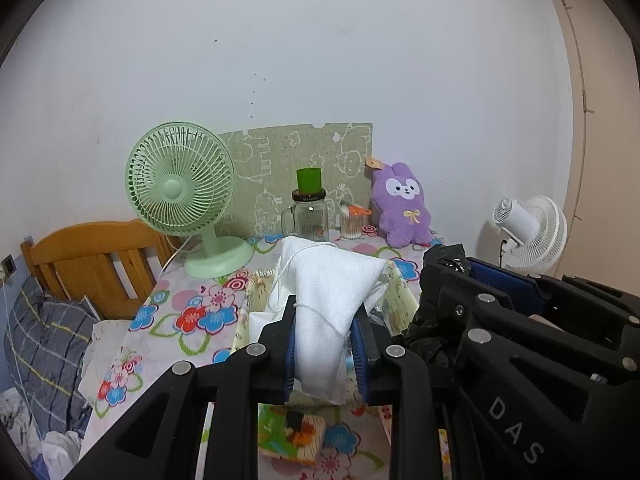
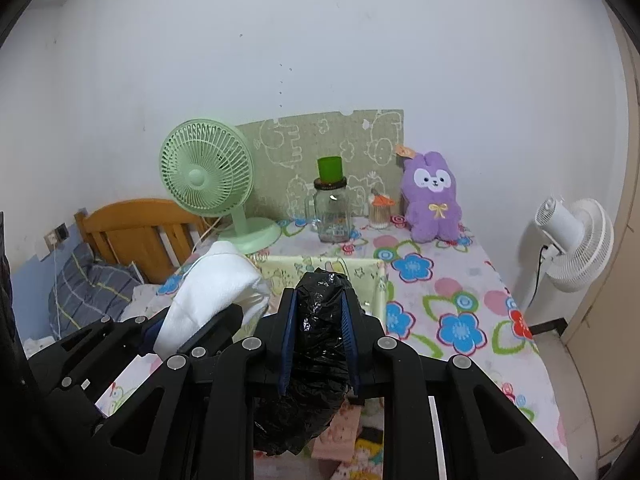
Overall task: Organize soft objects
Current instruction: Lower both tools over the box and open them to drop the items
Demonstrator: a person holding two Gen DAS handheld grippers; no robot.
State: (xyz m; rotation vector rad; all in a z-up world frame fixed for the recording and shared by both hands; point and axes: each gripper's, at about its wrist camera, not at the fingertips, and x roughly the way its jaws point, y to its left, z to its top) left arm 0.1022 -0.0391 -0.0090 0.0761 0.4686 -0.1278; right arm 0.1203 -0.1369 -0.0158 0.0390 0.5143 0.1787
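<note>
My left gripper [image 1: 325,312] is shut on a white cloth bundle [image 1: 328,292] with a thin white string, held above a pale yellow patterned box [image 1: 400,292]. The bundle also shows in the right wrist view [image 2: 208,292]. My right gripper [image 2: 318,300] is shut on a crumpled black plastic bag [image 2: 316,340], held over the same box [image 2: 320,266]. In the left wrist view the right gripper [image 1: 444,260] sits close to the right of the left one. A purple plush bunny [image 1: 402,206] [image 2: 434,198] sits at the back of the table against the wall.
The table has a flowered cloth [image 2: 452,304]. A green desk fan [image 1: 182,196], a glass jar with a green lid [image 1: 310,208] and a cotton-swab cup [image 1: 352,222] stand at the back. A white fan [image 2: 572,240] stands right; a wooden bed headboard [image 1: 92,256] is left.
</note>
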